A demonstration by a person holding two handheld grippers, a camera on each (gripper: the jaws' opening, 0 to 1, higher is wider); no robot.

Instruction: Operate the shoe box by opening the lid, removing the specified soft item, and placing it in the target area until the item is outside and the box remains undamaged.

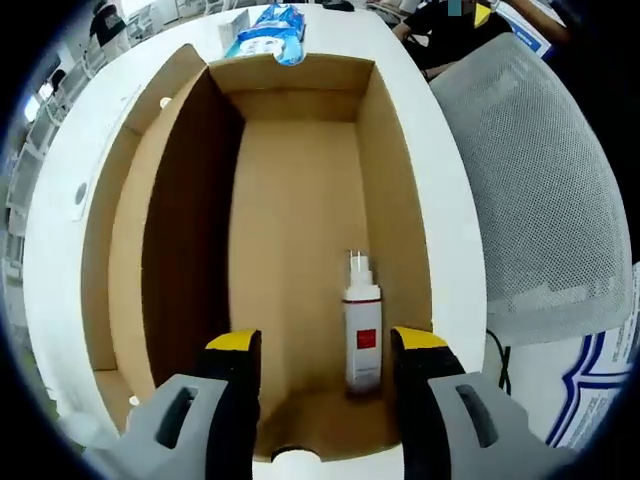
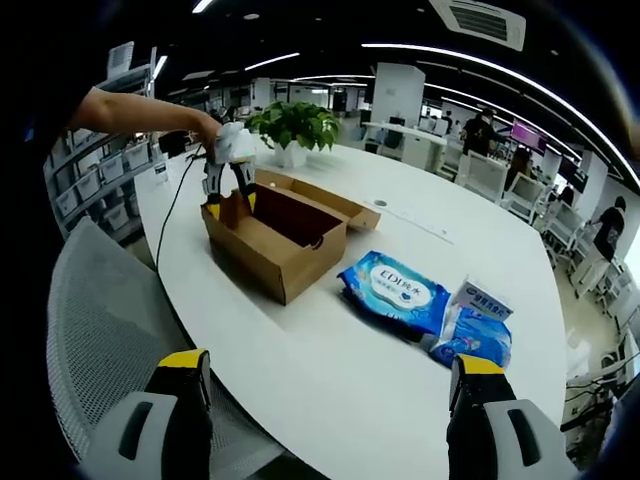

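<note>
My left claw (image 1: 325, 350) hangs spread over the open shoe box (image 1: 300, 200), gripping nothing; a white bottle (image 1: 361, 335) with a red label lies on the floor at five o'clock. My right claw (image 2: 330, 385) is wide apart and empty above the worktop (image 2: 330, 370). Blue soft packs (image 2: 393, 290), marked "EDI", lie at one o'clock.

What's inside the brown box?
The cardboard box is open. One white bottle with a red label lies on its floor. The left gripper covers the near end, so anything there is hidden.
</note>
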